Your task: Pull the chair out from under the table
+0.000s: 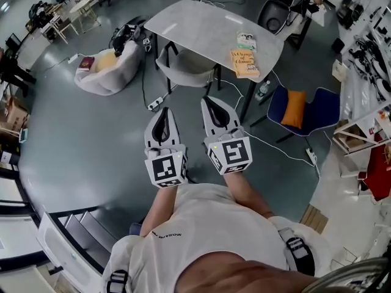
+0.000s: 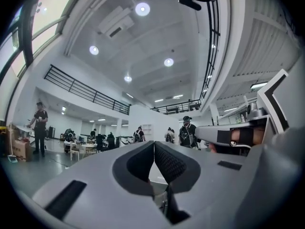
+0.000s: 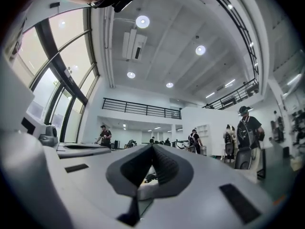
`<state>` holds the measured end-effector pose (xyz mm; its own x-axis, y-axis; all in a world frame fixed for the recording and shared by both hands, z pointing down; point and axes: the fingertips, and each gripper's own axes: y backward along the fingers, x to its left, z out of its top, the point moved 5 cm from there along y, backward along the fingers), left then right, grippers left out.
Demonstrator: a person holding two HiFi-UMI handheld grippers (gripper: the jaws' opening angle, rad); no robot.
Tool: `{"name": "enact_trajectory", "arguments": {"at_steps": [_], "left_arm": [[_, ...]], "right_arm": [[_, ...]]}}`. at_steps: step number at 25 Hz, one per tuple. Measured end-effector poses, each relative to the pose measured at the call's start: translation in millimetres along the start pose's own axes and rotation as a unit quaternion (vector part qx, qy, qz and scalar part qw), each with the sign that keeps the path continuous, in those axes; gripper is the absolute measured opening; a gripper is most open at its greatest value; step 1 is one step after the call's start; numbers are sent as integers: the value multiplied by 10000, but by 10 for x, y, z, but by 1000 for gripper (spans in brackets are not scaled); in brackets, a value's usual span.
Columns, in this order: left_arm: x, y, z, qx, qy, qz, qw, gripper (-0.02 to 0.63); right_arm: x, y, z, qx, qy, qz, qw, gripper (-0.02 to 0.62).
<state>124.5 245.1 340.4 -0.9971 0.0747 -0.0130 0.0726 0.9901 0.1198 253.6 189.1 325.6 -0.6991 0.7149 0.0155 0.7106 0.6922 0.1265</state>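
Head view
- Grey chair (image 1: pixel 186 63) still tucked in at near-left edge of grey surface (image 1: pixel 201 23), seat partly under the top
- Two books (image 1: pixel 245 63) lying at right end of that surface
- Blue chair (image 1: pixel 317 112) with orange cushion (image 1: pixel 294 108) off to the right, pale beanbag (image 1: pixel 110 72) off to the left; neither part of the job
- Left hand-held gripper (image 1: pixel 163 113) and right hand-held gripper (image 1: pixel 212 104) held out side by side in front of the person's torso, tips toward the grey chair
- Both well apart from it, bare floor (image 1: pixel 91 139) between; no contact with chair or surface

Left gripper view
- Left hand-held gripper (image 2: pixel 154 148): dark pads pressed together tip to tip, nothing pinched
- Looking out about level across a large hall, people standing far off
- Right hand-held gripper (image 2: pixel 238 135) alongside at right edge
- Grey chair not to be made out here

Right gripper view
- Right hand-held gripper (image 3: pixel 152 151): pads likewise pressed together, nothing between them
- Left hand-held gripper (image 3: pixel 81 149) low at left edge
- Same hall and distant people beyond; chair not identifiable

Progress, as judged
- Nothing of the task done yet: chair in its tucked place, untouched
- All left to do: close the gap, spread the jaws, take hold of the chair's back or edge, draw it clear of the surface
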Motion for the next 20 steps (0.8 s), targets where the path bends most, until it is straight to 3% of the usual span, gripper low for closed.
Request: {"name": "enact_trajectory", "arguments": {"at_steps": [10, 15, 20], "left_arm": [[1074, -1272, -199, 376, 80, -537, 9978, 5], [1468, -1708, -365, 568, 195, -910, 9940, 5], [1874, -2055, -432, 582, 218, -1073, 9923, 5]], "right_arm": [[29, -1542, -230, 314, -120, -435, 9985, 11], [182, -2139, -401, 661, -51, -465, 9967, 12], [211, -2616, -441, 648, 47, -730, 9952, 12]]}}
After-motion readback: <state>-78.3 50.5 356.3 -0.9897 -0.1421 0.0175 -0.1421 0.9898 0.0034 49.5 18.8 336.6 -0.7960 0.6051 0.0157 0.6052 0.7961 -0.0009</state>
